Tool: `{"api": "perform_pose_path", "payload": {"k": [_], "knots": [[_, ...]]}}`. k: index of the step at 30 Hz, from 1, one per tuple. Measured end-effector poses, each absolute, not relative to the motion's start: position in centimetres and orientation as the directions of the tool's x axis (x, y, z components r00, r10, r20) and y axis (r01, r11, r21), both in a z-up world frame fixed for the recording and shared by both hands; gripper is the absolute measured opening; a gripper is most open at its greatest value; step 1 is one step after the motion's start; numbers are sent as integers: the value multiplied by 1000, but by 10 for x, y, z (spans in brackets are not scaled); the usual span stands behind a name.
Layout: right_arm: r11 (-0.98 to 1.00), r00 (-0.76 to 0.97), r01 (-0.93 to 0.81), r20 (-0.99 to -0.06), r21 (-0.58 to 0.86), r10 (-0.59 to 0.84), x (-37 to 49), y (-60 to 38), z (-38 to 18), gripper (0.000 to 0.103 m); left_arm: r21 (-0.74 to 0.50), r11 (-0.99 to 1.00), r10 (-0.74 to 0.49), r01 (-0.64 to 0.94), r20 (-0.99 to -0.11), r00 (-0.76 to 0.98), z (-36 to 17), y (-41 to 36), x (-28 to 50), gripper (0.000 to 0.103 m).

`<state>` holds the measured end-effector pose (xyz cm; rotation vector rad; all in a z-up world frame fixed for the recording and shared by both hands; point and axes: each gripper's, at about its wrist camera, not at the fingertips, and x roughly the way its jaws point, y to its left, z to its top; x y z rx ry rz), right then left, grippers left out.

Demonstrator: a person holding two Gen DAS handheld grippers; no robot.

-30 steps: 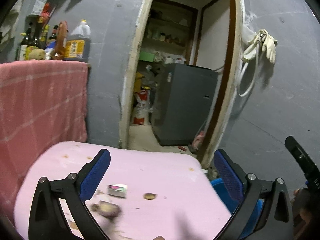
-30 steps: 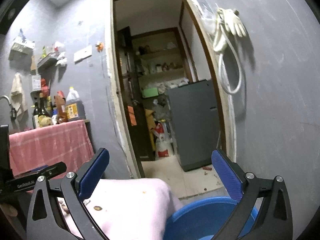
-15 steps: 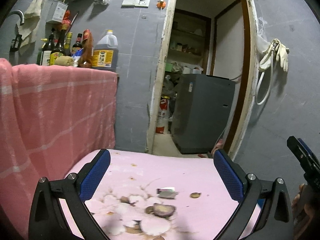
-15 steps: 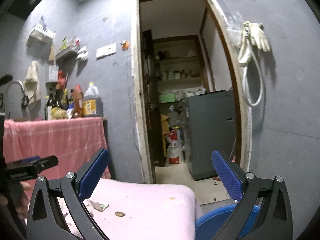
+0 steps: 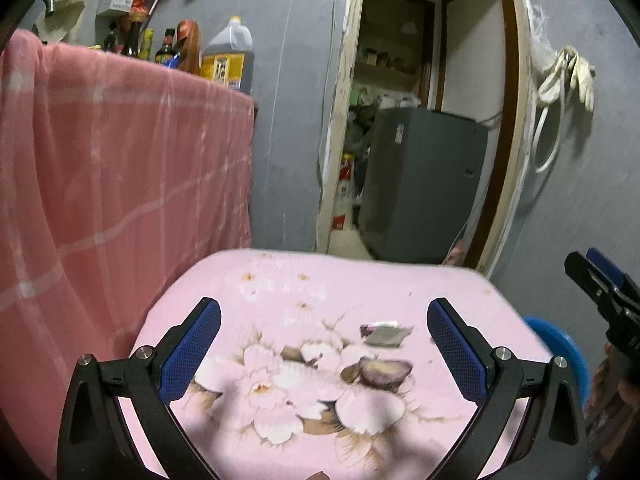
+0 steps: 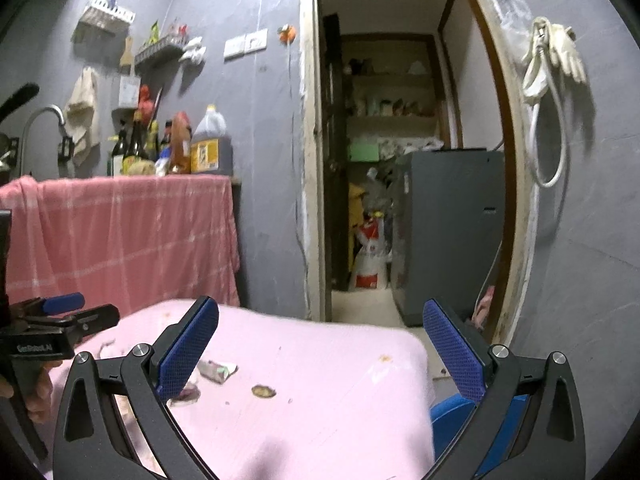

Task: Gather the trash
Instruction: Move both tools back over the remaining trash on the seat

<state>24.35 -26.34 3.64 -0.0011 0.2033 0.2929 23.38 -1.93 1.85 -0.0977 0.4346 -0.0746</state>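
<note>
- Both claws hang empty: the left gripper has its blue pads spread wide above the pink flowered cloth, and the right gripper is just as wide, pinching nothing.
- Trash lies on that cloth — a crumpled wrapper sits between the left pads, nearer the right-hand one, beside a small brown scrap seen from the right wrist.
- Likely slip: the wrapper looks thin and flat, so closing pads may skate over it or pinch the cloth instead, dragging the fabric and scattering the scrap.
- Printed flowers and brown leaf shapes sit close to the wrapper; a purplish petal could be mistaken for litter — a wasted grab.
- A blue bin shows past the cloth's right edge; a loose grip on the carry could drop the wrapper short of it.
- With both tools near each other, a reach across could make them collide.
</note>
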Motion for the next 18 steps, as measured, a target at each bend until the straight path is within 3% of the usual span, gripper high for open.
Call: {"api": "perform_pose_path", "payload": {"k": [18], "knots": [[953,866,-298,-407,50,292,274,-252,2,103,-67,997,-74,40,-649,757,-26,-21,265,101]]}}
